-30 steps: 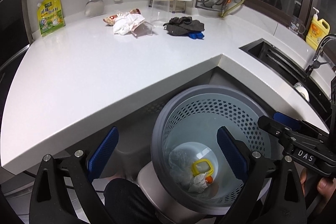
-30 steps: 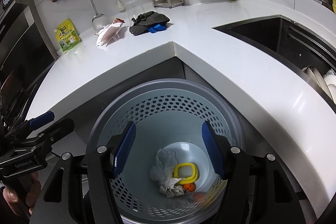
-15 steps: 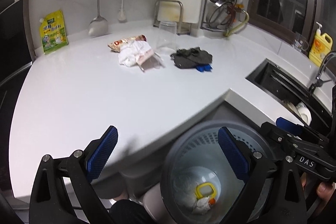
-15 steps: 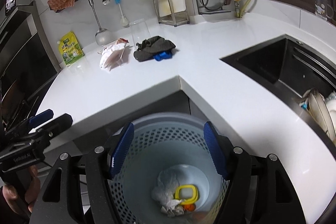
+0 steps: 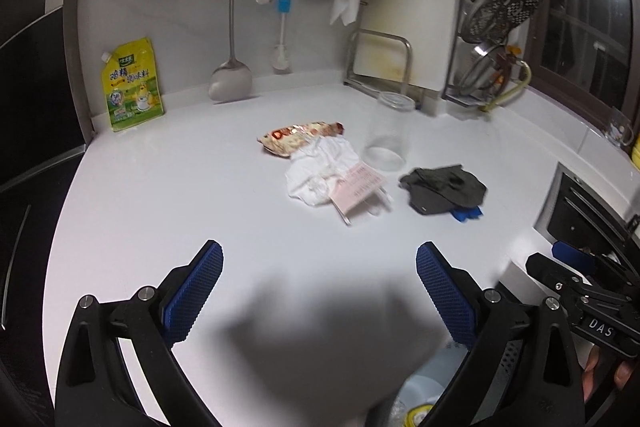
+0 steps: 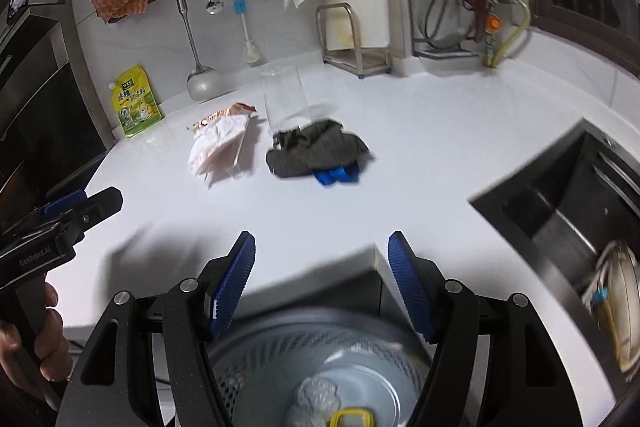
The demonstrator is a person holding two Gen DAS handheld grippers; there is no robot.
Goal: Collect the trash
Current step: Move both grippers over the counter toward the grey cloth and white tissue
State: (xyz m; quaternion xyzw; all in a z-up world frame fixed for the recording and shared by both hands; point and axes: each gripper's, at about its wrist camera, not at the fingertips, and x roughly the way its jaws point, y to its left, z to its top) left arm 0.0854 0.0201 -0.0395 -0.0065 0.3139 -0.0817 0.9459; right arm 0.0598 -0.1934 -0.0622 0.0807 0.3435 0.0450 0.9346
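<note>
both grippers stand with jaws wide and nothing between the pads, the left gripper [image 5: 318,291] hovering over the near part of the white counter [image 5: 160,207] and the right gripper [image 6: 322,279] lower, at the counter's edge above the perforated bin [image 6: 280,351]. straight ahead of the left one, farther back on the counter, lies the trash heap [image 5: 320,171]: a crumpled white wrapper touching a red-and-gold snack packet [image 5: 300,137], its long axis running up-left to down-right. from the right gripper that heap sits ahead and to the left, so the left looks the nearer one to take it.
</note>
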